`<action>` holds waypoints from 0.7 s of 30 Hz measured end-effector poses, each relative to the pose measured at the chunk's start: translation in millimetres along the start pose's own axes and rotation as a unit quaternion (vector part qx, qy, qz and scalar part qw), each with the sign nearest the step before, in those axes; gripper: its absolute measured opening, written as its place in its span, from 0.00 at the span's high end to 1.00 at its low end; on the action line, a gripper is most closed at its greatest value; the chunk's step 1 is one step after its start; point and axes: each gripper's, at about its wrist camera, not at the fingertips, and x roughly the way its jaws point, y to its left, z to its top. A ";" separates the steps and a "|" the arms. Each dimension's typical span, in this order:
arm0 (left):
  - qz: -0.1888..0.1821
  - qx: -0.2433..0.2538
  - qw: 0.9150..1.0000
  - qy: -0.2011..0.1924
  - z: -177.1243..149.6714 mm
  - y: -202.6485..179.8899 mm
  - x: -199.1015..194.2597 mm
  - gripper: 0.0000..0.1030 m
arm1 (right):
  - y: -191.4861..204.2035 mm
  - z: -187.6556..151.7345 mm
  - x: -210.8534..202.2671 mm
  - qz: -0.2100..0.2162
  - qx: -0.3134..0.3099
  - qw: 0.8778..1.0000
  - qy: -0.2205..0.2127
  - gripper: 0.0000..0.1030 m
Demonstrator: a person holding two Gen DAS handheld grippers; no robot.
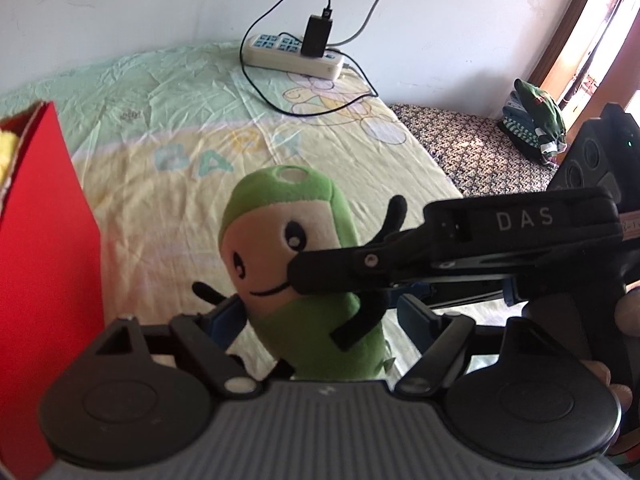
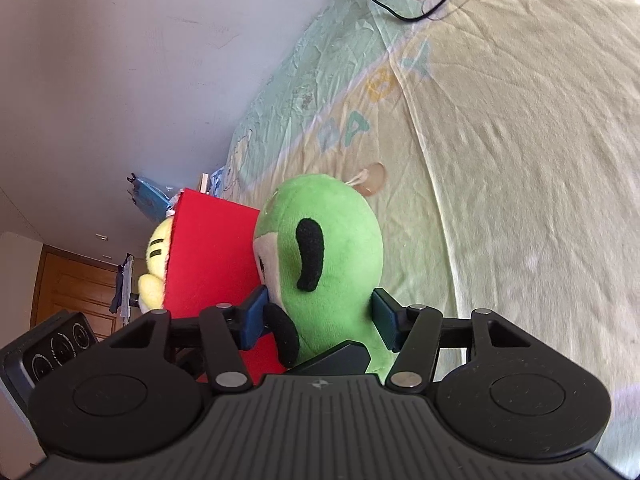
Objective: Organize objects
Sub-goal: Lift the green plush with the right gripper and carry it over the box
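Standing upright on the bed sheet [image 1: 168,92], green plush toy [image 1: 296,264] sits between both grippers. Left gripper [image 1: 320,316] brackets its lower body, pads half-open, contact unclear. Right gripper [image 2: 320,320] crosses from the right, fingers [image 2: 256,316] pinching the torso. Red box [image 1: 44,240] lies left.

Plush toy [image 1: 288,264] right of box [image 1: 44,248] (apparently touching).
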 end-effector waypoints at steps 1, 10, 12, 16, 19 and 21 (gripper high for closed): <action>0.002 -0.001 1.000 -0.002 -0.1 -1.8 -4.0 0.23 | 3.0 -2.5 -3.6 0.001 -0.003 1.000 -0.003 0.43; 0.024 0.004 0.998 -0.052 0.6 -17.0 -53.4 0.22 | 36.3 -18.1 -29.1 0.027 -0.047 0.998 -0.023 0.43; 0.034 0.007 0.997 -0.068 -0.6 -19.1 -66.6 0.22 | 47.7 -19.6 -32.2 0.035 -0.063 0.997 -0.028 0.43; 0.052 0.006 0.994 -0.097 -2.8 -16.7 -92.7 0.22 | 71.7 -23.2 -32.7 0.052 -0.091 0.994 -0.034 0.43; 0.058 0.004 0.991 -0.120 -1.6 -8.0 -113.7 0.22 | 91.3 -26.4 -29.9 0.061 -0.111 0.991 -0.039 0.43; 0.061 0.001 0.989 -0.136 0.0 0.5 -128.1 0.20 | 106.4 -28.1 -26.3 0.067 -0.127 0.989 -0.044 0.43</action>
